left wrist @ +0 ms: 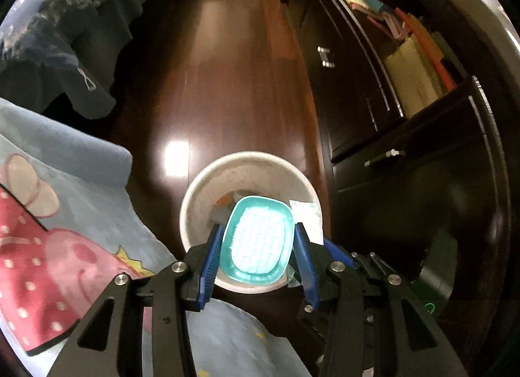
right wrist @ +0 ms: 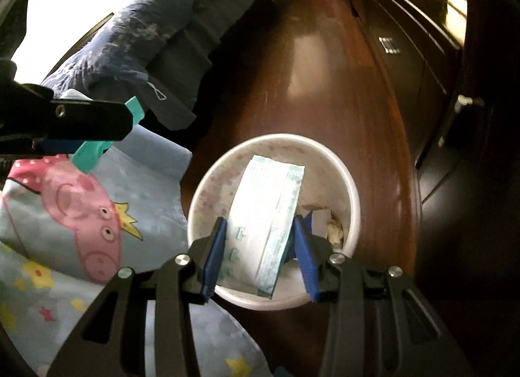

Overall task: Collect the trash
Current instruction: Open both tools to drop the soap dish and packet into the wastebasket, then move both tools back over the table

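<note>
Teal tray (left wrist: 256,240) is clamped in the left gripper (left wrist: 258,247) over the bin (left wrist: 195,201), ready to drop. Right gripper (right wrist: 260,247) pinches a white packet (right wrist: 260,214) above it too.

Left claw (left wrist: 256,247) and right claw (right wrist: 260,253) angle downward, apparently both clamped.

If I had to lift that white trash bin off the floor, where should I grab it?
Probably the bin by its rim, from above. It stands upright and open-topped, its round body too wide for the jaws, so one pad goes inside the thin wall, one outside, on the bare far rim.
</note>
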Motion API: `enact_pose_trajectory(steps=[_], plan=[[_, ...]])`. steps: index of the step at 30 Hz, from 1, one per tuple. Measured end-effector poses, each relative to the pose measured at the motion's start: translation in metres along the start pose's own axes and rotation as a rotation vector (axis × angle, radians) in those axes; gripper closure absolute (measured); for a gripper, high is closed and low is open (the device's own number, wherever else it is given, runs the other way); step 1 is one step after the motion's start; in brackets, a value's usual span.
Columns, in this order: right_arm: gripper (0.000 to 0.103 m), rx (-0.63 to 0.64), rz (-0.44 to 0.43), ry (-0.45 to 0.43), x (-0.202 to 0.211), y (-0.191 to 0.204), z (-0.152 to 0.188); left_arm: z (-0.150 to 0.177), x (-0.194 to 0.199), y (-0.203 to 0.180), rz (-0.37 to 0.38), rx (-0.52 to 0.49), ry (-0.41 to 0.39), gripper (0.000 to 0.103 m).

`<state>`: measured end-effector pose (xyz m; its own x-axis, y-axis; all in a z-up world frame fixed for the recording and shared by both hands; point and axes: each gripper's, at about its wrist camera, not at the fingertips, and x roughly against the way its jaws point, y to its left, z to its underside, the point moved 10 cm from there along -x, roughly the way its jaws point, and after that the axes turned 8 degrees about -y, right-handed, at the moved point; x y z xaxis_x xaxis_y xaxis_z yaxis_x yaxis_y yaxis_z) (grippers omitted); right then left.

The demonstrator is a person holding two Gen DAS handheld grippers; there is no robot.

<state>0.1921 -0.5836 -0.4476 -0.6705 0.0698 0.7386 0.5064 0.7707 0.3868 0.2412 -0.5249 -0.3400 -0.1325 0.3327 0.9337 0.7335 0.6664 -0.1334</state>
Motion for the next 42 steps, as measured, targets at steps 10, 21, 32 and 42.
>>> enact_pose_trajectory(steps=[10, 21, 32, 42], plan=[[0.05, 0.012, -0.032, 0.017, -0.016, -0.001, 0.005, -0.011, -0.007, 0.001, -0.078, -0.01, -0.028, 0.019], [0.003, 0.058, -0.042, -0.042, -0.008, 0.008, 0.001, -0.019, 0.001, 0.016, -0.126, 0.047, -0.059, 0.004], [0.003, 0.115, -0.061, -0.136, 0.058, 0.043, -0.032, -0.028, 0.093, 0.008, -0.045, 0.096, -0.267, 0.006], [0.003, 0.275, -0.136, -0.236, 0.167, 0.135, -0.059, 0.026, 0.266, 0.054, -0.106, 0.141, -0.598, 0.004]])
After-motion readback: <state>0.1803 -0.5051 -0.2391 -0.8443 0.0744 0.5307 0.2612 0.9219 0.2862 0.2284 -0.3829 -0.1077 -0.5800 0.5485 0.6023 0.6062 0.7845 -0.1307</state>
